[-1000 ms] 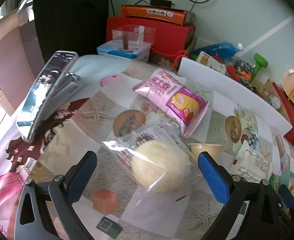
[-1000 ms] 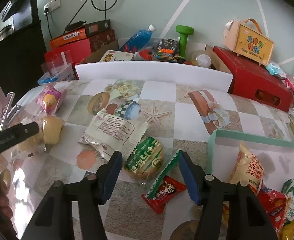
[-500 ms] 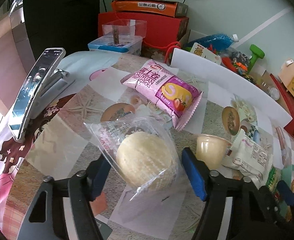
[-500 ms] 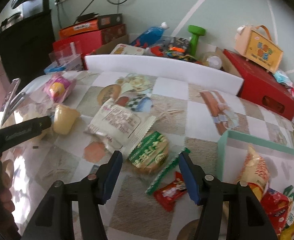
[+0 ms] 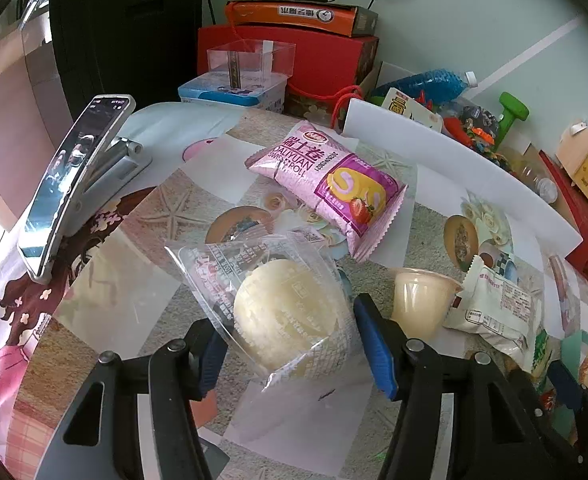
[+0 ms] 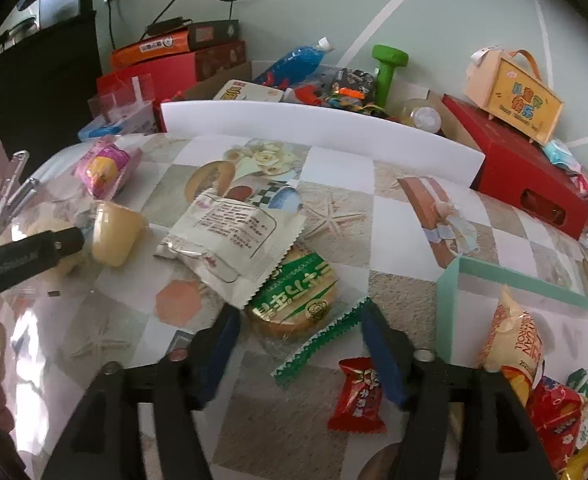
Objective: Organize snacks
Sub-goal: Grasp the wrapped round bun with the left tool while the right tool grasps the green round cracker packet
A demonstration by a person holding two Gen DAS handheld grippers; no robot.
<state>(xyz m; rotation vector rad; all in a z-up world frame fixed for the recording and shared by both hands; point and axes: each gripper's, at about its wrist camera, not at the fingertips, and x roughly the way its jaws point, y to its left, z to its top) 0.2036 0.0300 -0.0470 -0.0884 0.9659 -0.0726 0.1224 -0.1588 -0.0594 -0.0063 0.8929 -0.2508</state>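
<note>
Closing in from a wide spread a second ago, the left tongs (image 5: 290,344) now have their blue pads against both sides of the round pale pastry in a clear crinkly wrapper (image 5: 282,312), and the jaws are still narrowing; the packet sits between them on the patterned surface (image 5: 106,280), not yet lifted. Behind it lie the pink strawberry-roll packet (image 5: 326,184) and, just to the right, the small beige plastic pudding cup (image 5: 422,300).

Meanwhile the right tongs (image 6: 298,344) are opening, apart around the round biscuit in a green-printed clear wrapper (image 6: 298,300) without pressing it; a white printed sachet (image 6: 230,248) overlaps its far edge. A mint-green tray (image 6: 450,304) at the right already holds several snacks.

Judging by this, the pastry is nearly secured and looks bound for that tray.
</note>
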